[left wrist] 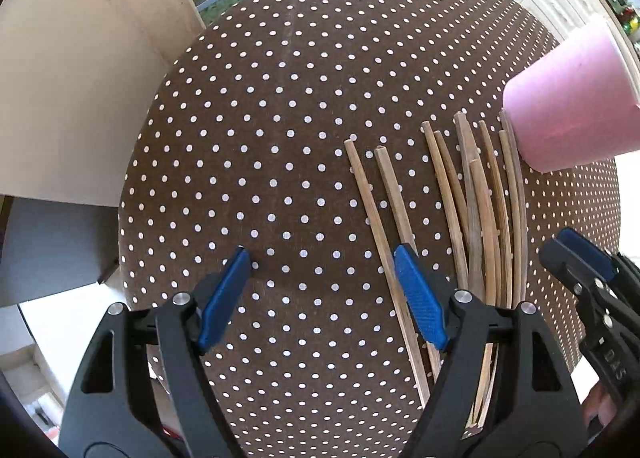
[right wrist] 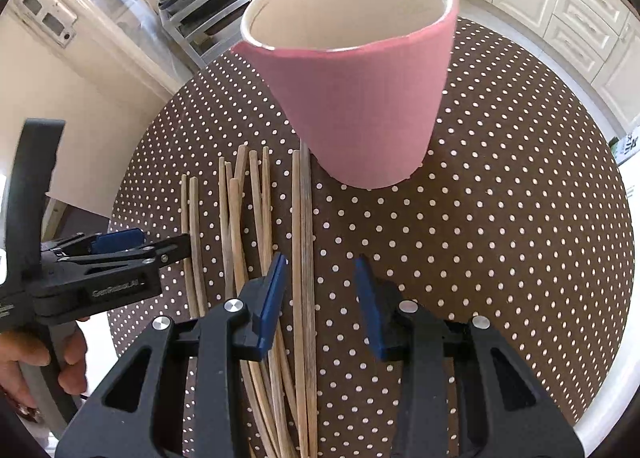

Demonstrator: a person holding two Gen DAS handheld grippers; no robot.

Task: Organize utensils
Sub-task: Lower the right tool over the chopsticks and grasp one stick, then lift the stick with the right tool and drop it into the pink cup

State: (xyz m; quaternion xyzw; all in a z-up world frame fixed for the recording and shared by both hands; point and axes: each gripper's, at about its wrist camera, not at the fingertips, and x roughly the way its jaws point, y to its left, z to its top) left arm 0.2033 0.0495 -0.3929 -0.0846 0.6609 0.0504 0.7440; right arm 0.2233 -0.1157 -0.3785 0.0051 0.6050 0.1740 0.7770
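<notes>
Several wooden chopsticks (left wrist: 476, 213) lie side by side on the brown dotted tablecloth, also in the right wrist view (right wrist: 264, 242). A pink cup (right wrist: 360, 97) with a white inside stands upright just beyond their far ends; it shows at the right edge of the left wrist view (left wrist: 568, 105). My left gripper (left wrist: 324, 258) is open and empty, its right finger over the leftmost chopsticks. My right gripper (right wrist: 322, 264) is open and empty, low over the rightmost chopsticks, in front of the cup.
The round table (left wrist: 280, 97) has a brown cloth with white dots. Cream cabinets (right wrist: 580, 17) stand beyond it on the right, a metal rack (right wrist: 208, 21) at the back left, and a cream wall panel (left wrist: 80, 77) to the left.
</notes>
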